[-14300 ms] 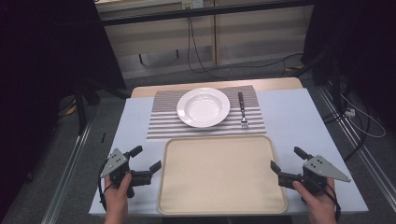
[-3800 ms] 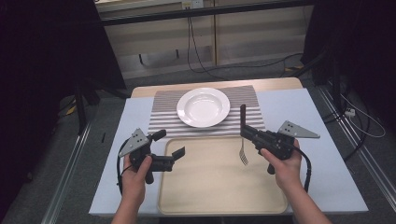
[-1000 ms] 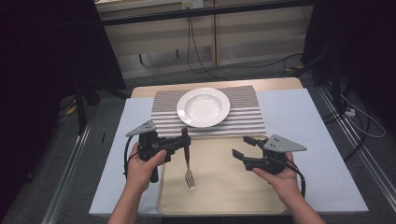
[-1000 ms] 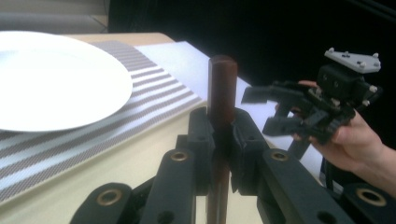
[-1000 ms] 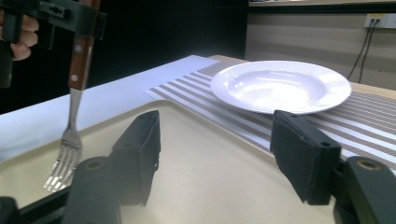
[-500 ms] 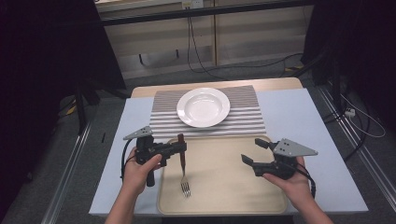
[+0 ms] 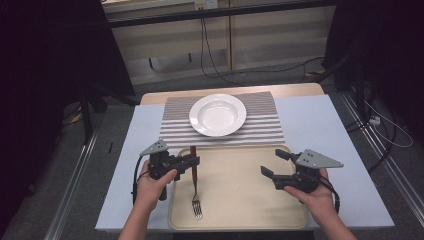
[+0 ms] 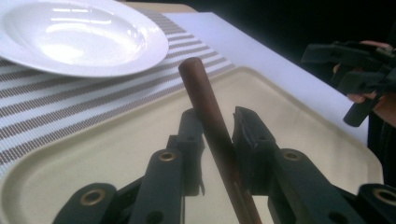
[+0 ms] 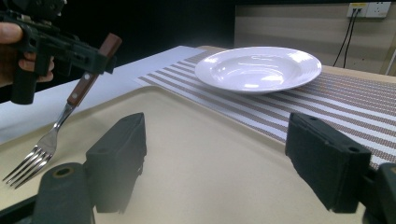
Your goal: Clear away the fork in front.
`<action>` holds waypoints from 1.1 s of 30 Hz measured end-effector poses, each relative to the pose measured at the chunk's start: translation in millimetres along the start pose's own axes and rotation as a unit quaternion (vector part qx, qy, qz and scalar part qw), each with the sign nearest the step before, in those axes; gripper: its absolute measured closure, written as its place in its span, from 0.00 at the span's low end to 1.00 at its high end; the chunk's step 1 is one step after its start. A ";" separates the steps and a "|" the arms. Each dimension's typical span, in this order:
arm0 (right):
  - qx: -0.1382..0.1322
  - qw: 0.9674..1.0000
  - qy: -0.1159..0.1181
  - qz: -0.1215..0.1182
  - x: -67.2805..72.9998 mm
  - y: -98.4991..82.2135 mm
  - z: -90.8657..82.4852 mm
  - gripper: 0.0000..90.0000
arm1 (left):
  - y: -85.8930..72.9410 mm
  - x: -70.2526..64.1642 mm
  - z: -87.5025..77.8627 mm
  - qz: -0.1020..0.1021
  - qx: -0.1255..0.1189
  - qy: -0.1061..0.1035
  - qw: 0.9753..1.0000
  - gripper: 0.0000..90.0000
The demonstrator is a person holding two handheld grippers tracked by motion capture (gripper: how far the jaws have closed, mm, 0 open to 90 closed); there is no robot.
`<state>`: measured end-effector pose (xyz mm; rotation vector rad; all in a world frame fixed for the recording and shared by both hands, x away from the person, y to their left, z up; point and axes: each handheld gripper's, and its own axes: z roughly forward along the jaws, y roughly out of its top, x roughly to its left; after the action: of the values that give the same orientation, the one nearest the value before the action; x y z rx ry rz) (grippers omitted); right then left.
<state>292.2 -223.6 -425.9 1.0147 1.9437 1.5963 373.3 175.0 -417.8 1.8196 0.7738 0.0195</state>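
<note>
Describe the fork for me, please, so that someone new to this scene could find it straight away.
Start at the large beige tray nearest the person, just in front of the striped placemat that bears the white plate. Over the tray's left part hangs the fork, tines down at the tray, its handle between the jaws of the left tool. It is the one piece of cutlery here: metal tines, dark brown wooden handle.
</note>
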 end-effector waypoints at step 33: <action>-0.007 1.000 -0.001 0.008 -6.6 -1.0 -6.3 0.22 | -24.7 25.1 -2.2 0.006 0.046 0.062 0.997 0.68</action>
<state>291.6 -232.7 -426.1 1.0297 1.9246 1.6144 380.0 194.2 -446.7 1.9240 0.8628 0.1074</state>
